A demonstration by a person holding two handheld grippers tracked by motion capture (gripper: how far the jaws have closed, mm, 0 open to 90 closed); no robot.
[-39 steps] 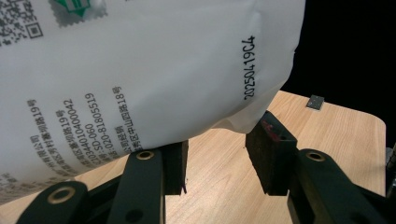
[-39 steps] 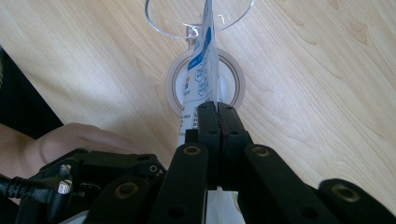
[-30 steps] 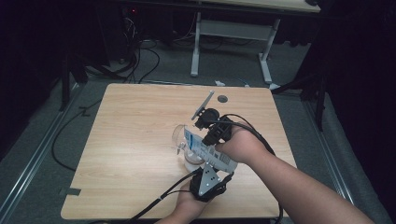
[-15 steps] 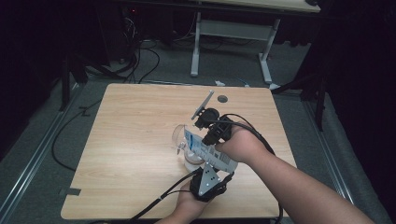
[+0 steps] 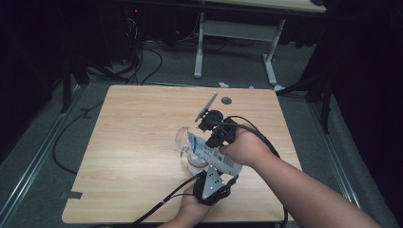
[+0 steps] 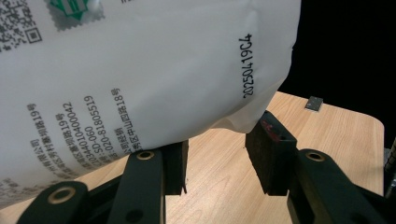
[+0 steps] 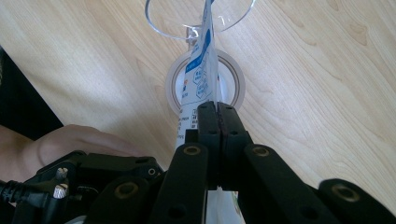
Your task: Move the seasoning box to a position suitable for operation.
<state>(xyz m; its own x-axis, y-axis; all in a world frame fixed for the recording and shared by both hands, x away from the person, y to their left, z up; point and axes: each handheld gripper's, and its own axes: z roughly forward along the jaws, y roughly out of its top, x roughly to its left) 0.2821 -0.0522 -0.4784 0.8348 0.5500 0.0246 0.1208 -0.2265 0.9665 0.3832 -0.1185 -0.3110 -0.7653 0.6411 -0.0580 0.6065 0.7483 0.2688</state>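
A white pouch with blue print hangs tilted over the wooden table, and my right gripper is shut on its edge. In the right gripper view the closed jaws pinch the pouch above a white round container, with a clear plastic cup just beyond. The container and clear cup stand mid-table. My left gripper sits near the front edge. Its jaws stand apart with bare wood between them, and the pouch hangs just above them.
A dark round grommet is set near the table's far edge. Cables trail from both grippers off the front edge. A metal desk frame and floor cables lie beyond the table.
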